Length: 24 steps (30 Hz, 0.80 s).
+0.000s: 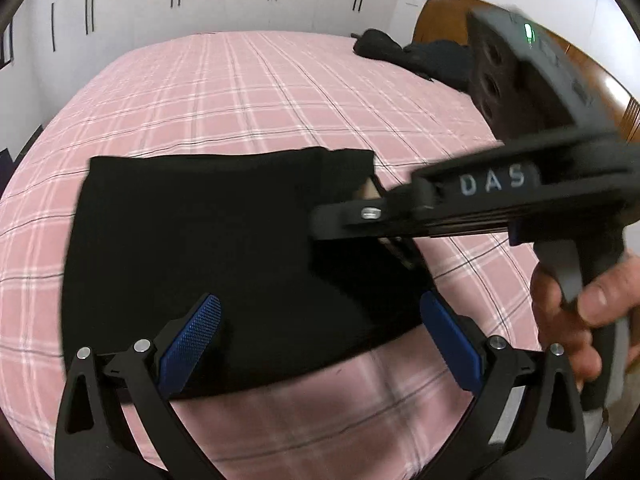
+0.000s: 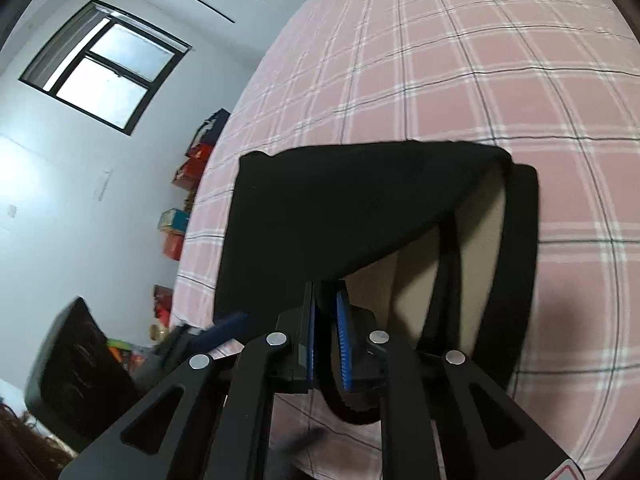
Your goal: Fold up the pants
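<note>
A: Where are the black pants (image 1: 208, 248)?

B: Lying folded on the pink plaid bedsheet (image 1: 224, 88), near the bed's front edge. One corner is lifted, showing a pale lining underneath.

A: Who has that corner?

B: The right gripper (image 2: 326, 320). Its blue pads (image 2: 344, 344) are pinched almost together on the fabric edge.

A: And the left gripper (image 1: 320, 320)?

B: Spread wide, hovering above the pants, holding nothing. Whether its tips touch the cloth, I can't tell.

A: Anything else?

B: Dark clothes (image 1: 420, 56) by the wooden headboard (image 1: 444, 8).
</note>
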Motion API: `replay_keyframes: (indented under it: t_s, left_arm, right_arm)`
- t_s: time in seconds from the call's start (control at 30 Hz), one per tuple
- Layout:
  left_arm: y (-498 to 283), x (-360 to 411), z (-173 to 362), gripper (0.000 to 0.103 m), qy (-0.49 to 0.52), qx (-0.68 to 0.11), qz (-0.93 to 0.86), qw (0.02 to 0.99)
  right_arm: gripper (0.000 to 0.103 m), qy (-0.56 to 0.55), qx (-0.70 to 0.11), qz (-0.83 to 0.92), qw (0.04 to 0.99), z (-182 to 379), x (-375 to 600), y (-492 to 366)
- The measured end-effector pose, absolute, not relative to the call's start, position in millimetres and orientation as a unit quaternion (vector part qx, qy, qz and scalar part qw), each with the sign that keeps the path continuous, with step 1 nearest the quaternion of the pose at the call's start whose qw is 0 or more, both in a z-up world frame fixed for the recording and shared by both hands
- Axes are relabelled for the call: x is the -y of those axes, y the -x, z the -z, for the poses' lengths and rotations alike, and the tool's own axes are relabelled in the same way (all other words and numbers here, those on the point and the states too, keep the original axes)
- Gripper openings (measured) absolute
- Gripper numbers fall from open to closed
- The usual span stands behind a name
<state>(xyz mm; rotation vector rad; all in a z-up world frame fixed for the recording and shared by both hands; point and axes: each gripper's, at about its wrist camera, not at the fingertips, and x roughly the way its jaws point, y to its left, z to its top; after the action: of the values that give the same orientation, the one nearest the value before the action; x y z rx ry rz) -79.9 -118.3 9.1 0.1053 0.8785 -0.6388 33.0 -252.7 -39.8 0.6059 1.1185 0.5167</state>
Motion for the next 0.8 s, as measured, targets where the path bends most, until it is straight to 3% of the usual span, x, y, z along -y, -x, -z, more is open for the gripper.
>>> replay_keyframes:
  t_s: [0.03,0.1,0.13,0.2,0.27,0.5,0.6,0.73,0.77,0.8]
  left_arm:
    - [80,124,-8,0.097,-0.046,-0.414,0.309,0.855]
    - [75,137,-1,0.07,-0.043,-0.419,0.32,0.849]
    - [71,141,4,0.049,-0.045,-0.431,0.326,0.84]
    - [60,144,14,0.035,-0.03,-0.448,0.321,0.834]
    - [51,133,11,0.015,0.004,-0.451,0.319,0.834]
    - [35,79,-5,0.013,0.073,-0.442,0.287,0.846]
    - [40,82,-5,0.013,0.063,-0.441,0.286,0.848]
    - [40,85,-3,0.013,0.048,-0.44,0.289,0.849]
    - [41,84,-3,0.013,0.048,-0.439,0.289,0.849]
    - [43,80,-5,0.014,0.049,-0.439,0.288,0.85]
  right_arm:
    - [0.014,-0.286,-0.518,-0.247,0.767,41,253,-34]
    - [0.015,-0.278,-0.523,-0.248,0.767,39,257,-33]
    - [0.015,-0.272,-0.522,-0.243,0.771,36,261,-30]
    - [0.016,-0.265,-0.511,-0.225,0.786,30,273,-23]
    - [0.019,-0.251,-0.498,-0.191,0.807,25,292,-12]
    - [0.019,-0.228,-0.517,-0.181,0.805,43,301,-18]
    - [0.049,-0.227,-0.532,-0.182,0.795,56,289,-35]
    - [0.049,-0.25,-0.535,-0.197,0.783,68,279,-50]
    - [0.046,-0.248,-0.536,-0.203,0.781,71,275,-51]
    - [0.032,-0.244,-0.536,-0.208,0.781,71,272,-50]
